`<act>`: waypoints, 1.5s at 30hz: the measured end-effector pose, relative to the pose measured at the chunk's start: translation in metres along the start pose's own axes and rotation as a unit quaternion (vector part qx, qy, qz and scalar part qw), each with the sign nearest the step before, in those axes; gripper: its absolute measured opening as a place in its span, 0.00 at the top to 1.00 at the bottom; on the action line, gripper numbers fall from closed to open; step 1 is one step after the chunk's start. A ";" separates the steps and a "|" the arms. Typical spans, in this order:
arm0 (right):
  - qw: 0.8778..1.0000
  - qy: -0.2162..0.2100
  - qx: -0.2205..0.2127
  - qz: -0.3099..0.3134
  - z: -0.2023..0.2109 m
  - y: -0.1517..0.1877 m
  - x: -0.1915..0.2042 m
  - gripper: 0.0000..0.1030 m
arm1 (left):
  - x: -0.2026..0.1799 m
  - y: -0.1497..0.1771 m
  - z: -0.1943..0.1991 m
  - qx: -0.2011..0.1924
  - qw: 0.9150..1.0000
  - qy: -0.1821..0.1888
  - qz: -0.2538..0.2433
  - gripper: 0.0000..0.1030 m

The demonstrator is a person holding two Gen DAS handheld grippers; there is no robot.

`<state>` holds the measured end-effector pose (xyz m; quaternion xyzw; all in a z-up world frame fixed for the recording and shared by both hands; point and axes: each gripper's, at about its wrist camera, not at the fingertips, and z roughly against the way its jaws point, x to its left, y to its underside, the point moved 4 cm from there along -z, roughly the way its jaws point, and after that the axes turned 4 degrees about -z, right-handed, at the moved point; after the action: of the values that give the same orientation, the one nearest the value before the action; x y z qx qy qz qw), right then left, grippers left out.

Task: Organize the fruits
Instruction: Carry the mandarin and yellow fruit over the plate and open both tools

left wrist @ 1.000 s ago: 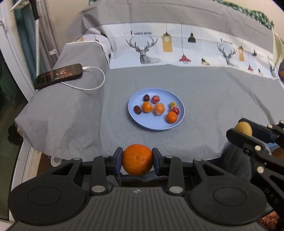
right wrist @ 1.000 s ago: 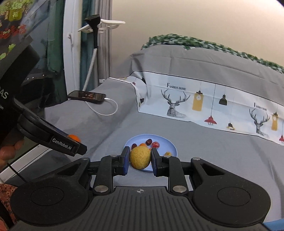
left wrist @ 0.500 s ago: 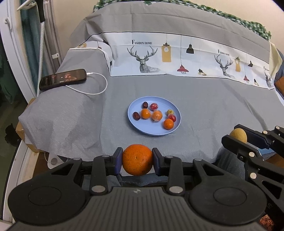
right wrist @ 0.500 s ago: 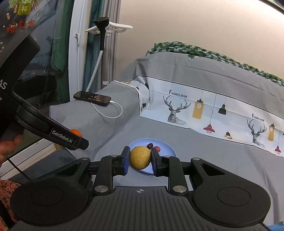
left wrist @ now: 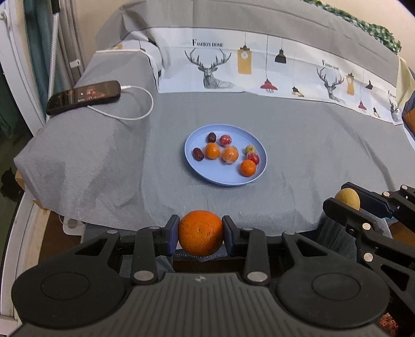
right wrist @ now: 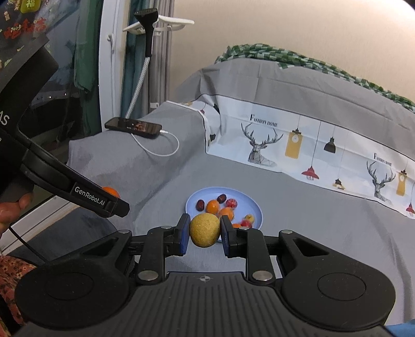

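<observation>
Grey bedding covers the bed [left wrist: 311, 134], with a deer-and-lamp printed pillow band [left wrist: 259, 64] across its far side. Near the middle lies a blue plate [left wrist: 220, 178] carrying small fruits: three little oranges, two dark dates, and some red and yellowish pieces. A phone [left wrist: 83, 97] on a white cable [left wrist: 140, 114] rests on the raised corner of the bed.

Only the right wrist view takes in the wall, the white hanger stand [right wrist: 158, 24] with a steamer head, and a hand [right wrist: 15, 210] at the left edge gripping the other tool. Only the left wrist view shows the whole plate unobstructed and the bed's near edge with the floor below it.

The left gripper [left wrist: 200, 233] has its jaws clamped on a large orange [left wrist: 200, 232], both pads pressed to its sides, held above the near edge of the bed, short of the plate. The right gripper [right wrist: 205, 230] has its jaws clenched on a yellow round fruit [right wrist: 205, 229], which sits in front of the plate's near rim in its own view; in the left view it is off to the right of the plate, well apart from it.
</observation>
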<state>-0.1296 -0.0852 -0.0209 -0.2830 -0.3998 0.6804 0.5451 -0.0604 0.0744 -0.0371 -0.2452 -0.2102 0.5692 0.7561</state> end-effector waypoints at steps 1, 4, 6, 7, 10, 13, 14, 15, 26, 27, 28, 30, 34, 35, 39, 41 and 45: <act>1.000 0.001 0.003 -0.001 -0.003 0.000 -0.001 0.75 | 0.001 -0.001 -0.004 0.003 1.000 0.002 -0.001 0.63; 1.000 0.004 0.015 -0.005 -0.015 -0.001 -0.005 0.75 | 0.003 -0.005 -0.015 0.013 1.000 0.004 -0.006 0.63; 1.000 0.007 0.022 -0.010 -0.024 -0.003 -0.008 0.75 | 0.005 -0.012 -0.024 0.018 1.000 0.005 -0.008 0.63; 1.000 0.009 0.026 -0.013 -0.029 -0.003 -0.010 0.75 | 0.007 -0.016 -0.028 0.020 1.000 0.005 -0.007 0.63; 0.999 0.019 0.040 -0.022 -0.050 -0.005 -0.017 0.75 | 0.009 -0.033 -0.044 0.022 1.000 0.003 -0.009 0.63; 0.998 0.024 0.054 -0.036 -0.075 -0.008 -0.026 0.75 | 0.009 -0.050 -0.066 0.028 1.000 0.000 -0.014 0.63; 0.997 0.025 0.059 -0.040 -0.084 -0.009 -0.030 0.75 | 0.008 -0.056 -0.074 0.032 0.999 0.001 -0.015 0.63; 0.997 0.026 0.063 -0.044 -0.093 -0.009 -0.034 0.75 | 0.008 -0.061 -0.082 0.036 0.999 0.002 -0.016 0.63; 0.992 0.033 0.106 -0.059 -0.205 -0.013 -0.070 0.75 | 0.000 -0.102 -0.189 0.095 0.995 -0.004 -0.038 0.63; 0.991 0.034 0.111 -0.062 -0.215 -0.013 -0.074 0.75 | -0.001 -0.105 -0.199 0.100 0.994 -0.006 -0.042 0.63; 0.991 0.034 0.115 -0.065 -0.225 -0.012 -0.077 0.75 | -0.002 -0.107 -0.208 0.103 0.994 -0.006 -0.045 0.63; 0.990 0.035 0.120 -0.063 -0.243 -0.012 -0.081 0.75 | -0.003 -0.112 -0.227 0.114 0.992 -0.005 -0.045 0.63; 0.989 0.034 0.131 -0.055 -0.272 -0.008 -0.092 0.75 | -0.006 -0.121 -0.254 0.118 0.992 -0.010 -0.053 0.62; 0.989 0.033 0.133 -0.058 -0.278 -0.007 -0.095 0.75 | -0.007 -0.124 -0.261 0.117 0.991 -0.013 -0.058 0.62; 0.989 0.016 0.131 -0.061 -0.298 -0.007 -0.105 0.75 | -0.007 -0.132 -0.276 0.107 0.993 -0.011 -0.055 0.47; 0.989 0.003 0.134 -0.063 -0.305 -0.008 -0.109 0.64 | -0.004 -0.138 -0.277 0.091 0.994 -0.034 -0.053 0.21; 0.986 0.031 0.140 -0.090 -0.303 -0.009 -0.125 0.26 | 0.008 -0.138 -0.271 0.093 0.993 -0.046 -0.059 0.00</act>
<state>0.1546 -0.1340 -0.1771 -0.1876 -0.3072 0.6692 0.6501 0.2083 0.0146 -0.1669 -0.1348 -0.2051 0.5516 0.7972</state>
